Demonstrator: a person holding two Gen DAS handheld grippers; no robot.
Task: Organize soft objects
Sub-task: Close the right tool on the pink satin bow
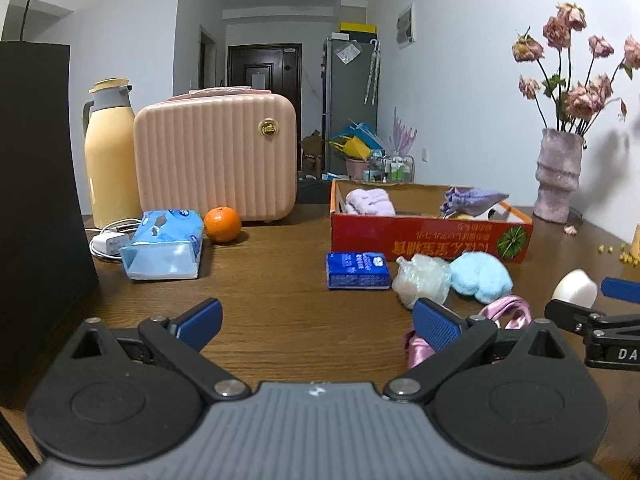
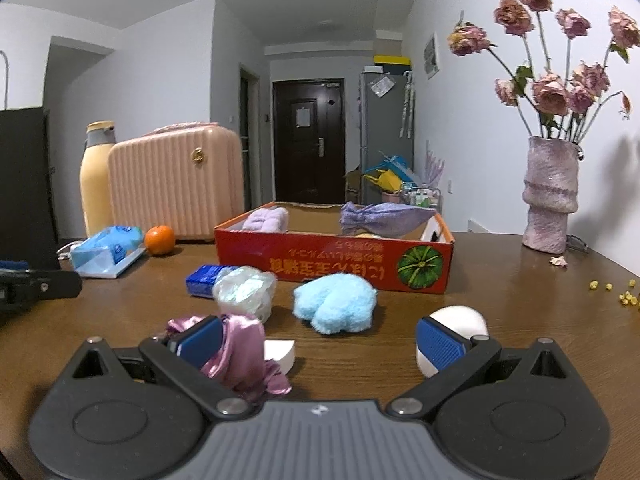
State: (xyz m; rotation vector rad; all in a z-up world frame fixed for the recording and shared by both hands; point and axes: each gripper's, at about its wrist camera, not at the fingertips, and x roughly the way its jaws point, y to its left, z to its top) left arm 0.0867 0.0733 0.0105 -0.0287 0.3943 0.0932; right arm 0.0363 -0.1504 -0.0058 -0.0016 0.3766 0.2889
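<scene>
A red cardboard box [image 1: 432, 236] [image 2: 320, 258] on the brown table holds a lavender folded towel [image 1: 370, 201] [image 2: 267, 219] and a purple cloth pouch [image 1: 472, 199] [image 2: 384, 218]. In front of it lie a fluffy light-blue soft toy [image 1: 480, 276] [image 2: 334, 306], a crinkly clear plastic bundle [image 1: 422, 280] [image 2: 245, 290], and a pink satin cloth [image 1: 508, 314] [image 2: 240, 350]. My left gripper [image 1: 318, 322] is open over bare table, the pink cloth just behind its right finger. My right gripper [image 2: 320, 342] is open, the pink cloth against its left finger and a white round object [image 2: 456, 322] [image 1: 576, 288] behind its right finger.
A blue tissue packet [image 1: 357, 270] [image 2: 206, 278], a blue wipes pack [image 1: 166, 244], an orange [image 1: 222, 224], a pink ribbed case [image 1: 216, 156], a yellow thermos [image 1: 108, 156] and a charger sit left. A vase of dried roses [image 2: 550, 196] stands right, yellow crumbs [image 2: 624, 296] nearby.
</scene>
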